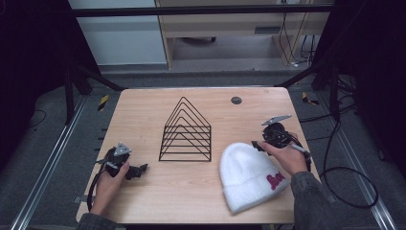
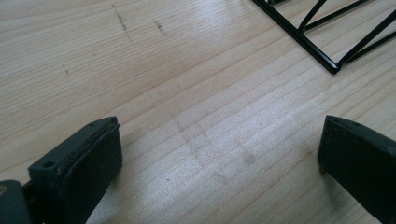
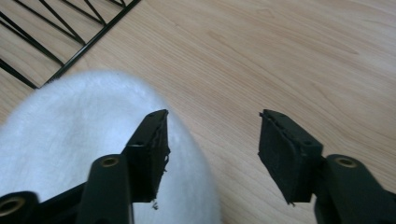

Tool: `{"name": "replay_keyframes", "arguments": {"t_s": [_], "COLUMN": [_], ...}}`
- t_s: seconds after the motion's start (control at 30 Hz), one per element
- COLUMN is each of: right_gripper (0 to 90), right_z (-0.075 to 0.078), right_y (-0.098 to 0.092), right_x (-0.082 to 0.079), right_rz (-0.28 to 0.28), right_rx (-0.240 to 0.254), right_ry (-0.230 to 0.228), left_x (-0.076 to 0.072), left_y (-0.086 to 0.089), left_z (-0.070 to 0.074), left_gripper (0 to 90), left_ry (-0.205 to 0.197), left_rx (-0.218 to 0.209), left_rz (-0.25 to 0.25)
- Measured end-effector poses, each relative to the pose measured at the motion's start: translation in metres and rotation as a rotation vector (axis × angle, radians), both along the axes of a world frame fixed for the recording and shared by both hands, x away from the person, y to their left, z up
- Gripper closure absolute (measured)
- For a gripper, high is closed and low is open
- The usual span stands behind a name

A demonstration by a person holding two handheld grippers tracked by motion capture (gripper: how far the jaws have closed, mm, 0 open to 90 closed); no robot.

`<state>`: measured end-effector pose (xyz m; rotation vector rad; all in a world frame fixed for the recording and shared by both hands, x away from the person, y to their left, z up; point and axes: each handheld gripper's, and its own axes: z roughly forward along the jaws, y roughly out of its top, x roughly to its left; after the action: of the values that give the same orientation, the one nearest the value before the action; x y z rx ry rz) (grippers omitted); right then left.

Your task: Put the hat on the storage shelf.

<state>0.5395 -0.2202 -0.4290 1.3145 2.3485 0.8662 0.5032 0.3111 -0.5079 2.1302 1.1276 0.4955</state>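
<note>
Jaws apart on right gripper (image 3: 212,144), empty, one jaw over crown edge of white hat (image 1: 251,175), hat lying toward person w/ cuff nearest. Left gripper (image 2: 219,154) wide open too, empty, beside wire rack (image 1: 186,132), well apart from hat.

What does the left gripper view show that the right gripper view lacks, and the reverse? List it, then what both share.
Left gripper view alone: faint dark scuff marks on the wood, with bare table between the open left claw.

Right gripper view alone: the white fuzzy beanie, with one jaw of the open right claw over its edge.

Both: the wooden table and a corner of the black wire rack.
</note>
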Motion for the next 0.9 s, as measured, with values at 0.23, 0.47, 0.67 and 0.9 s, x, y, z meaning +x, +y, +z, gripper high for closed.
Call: {"name": "replay_keyframes", "arguments": {"t_s": [0.23,0.47,0.67,0.9], "right_gripper": [45.7,46.9,48.9,44.1], "right_z": [-0.001,0.007,0.001,-0.009], "right_y": [0.014,0.027,0.032,0.034], "right_x": [0.009,0.02,0.022,0.018], "right_rz": [0.048,0.085,0.097,0.079], "right_rx": [-0.012,-0.047,-0.024,-0.035], "right_ry": [0.034,0.049,0.072,0.099], "left_x": [-0.001,-0.001,-0.001,-0.001], "left_y": [0.0,0.0,0.0,0.0], "left_z": [0.0,0.0,0.0,0.0], "left_gripper": [0.0,0.0,0.0,0.0], "left_ry": [-0.001,-0.001,-0.001,-0.001], "left_rx": [0.0,0.0,0.0,0.0], "left_rz": [0.001,0.001,0.001,0.001]}}
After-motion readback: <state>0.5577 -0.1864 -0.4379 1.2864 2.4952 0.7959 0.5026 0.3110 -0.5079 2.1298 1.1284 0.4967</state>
